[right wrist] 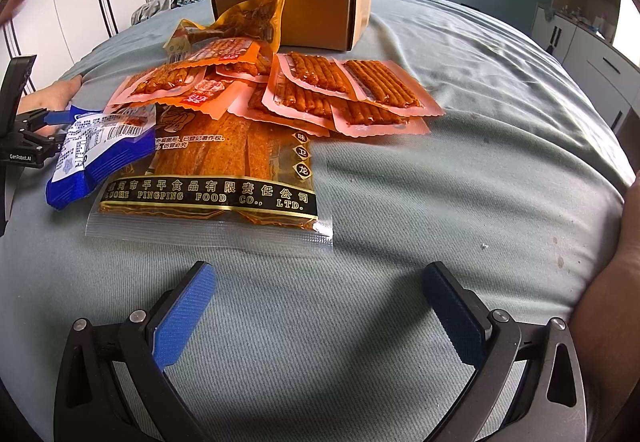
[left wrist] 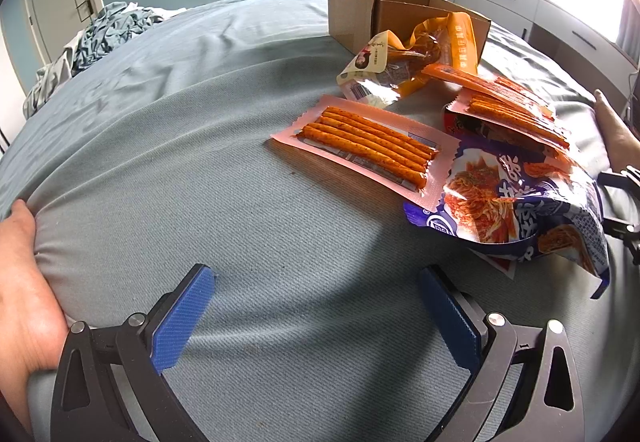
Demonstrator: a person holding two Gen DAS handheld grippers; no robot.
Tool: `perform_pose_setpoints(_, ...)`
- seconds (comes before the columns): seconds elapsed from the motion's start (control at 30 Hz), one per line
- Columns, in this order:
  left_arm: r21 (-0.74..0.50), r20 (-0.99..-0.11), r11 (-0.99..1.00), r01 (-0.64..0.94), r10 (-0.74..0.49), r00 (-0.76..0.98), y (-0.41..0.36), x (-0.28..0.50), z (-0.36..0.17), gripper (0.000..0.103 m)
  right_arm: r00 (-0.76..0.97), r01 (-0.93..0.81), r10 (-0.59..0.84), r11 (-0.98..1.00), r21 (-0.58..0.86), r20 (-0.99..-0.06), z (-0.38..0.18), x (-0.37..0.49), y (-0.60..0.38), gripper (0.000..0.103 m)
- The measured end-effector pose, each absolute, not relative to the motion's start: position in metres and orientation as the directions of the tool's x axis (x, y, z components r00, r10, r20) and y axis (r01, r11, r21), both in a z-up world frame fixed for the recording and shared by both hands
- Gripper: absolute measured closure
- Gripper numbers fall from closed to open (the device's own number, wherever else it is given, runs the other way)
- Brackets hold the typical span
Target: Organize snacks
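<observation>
Both claws, left and right, gape empty over the bed. Ahead of the right claw lies a clear pack, nearly hidden from the left view under the blue bag. The snack pile sits ahead-left of the right claw, the box beyond, its inside unseen.

The large clear snack pack bears a black band reading "PINGPING FOOD CO., LTD." under Chinese characters 平平食品有限责任公司, with 味卫龙 down its side, and the left gripper's black frame reads "GenRobot.AI"
</observation>
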State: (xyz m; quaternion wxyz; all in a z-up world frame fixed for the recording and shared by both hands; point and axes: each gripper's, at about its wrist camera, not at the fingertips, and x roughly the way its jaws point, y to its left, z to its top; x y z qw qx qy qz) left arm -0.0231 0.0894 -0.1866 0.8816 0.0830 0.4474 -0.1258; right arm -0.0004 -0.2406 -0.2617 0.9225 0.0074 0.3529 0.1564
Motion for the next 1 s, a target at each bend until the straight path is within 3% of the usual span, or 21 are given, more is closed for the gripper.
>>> perform_pose_setpoints(1.0, 0.039, -0.807, 0.955, 0.293, -0.143, 0.573, 0.0951, -0.0263, -0.1871, 0.000, 0.702, -0.283, 0.290, 0.952, 0.119, -0.651, -0.2612, -0.0013, -0.2398, 0.000)
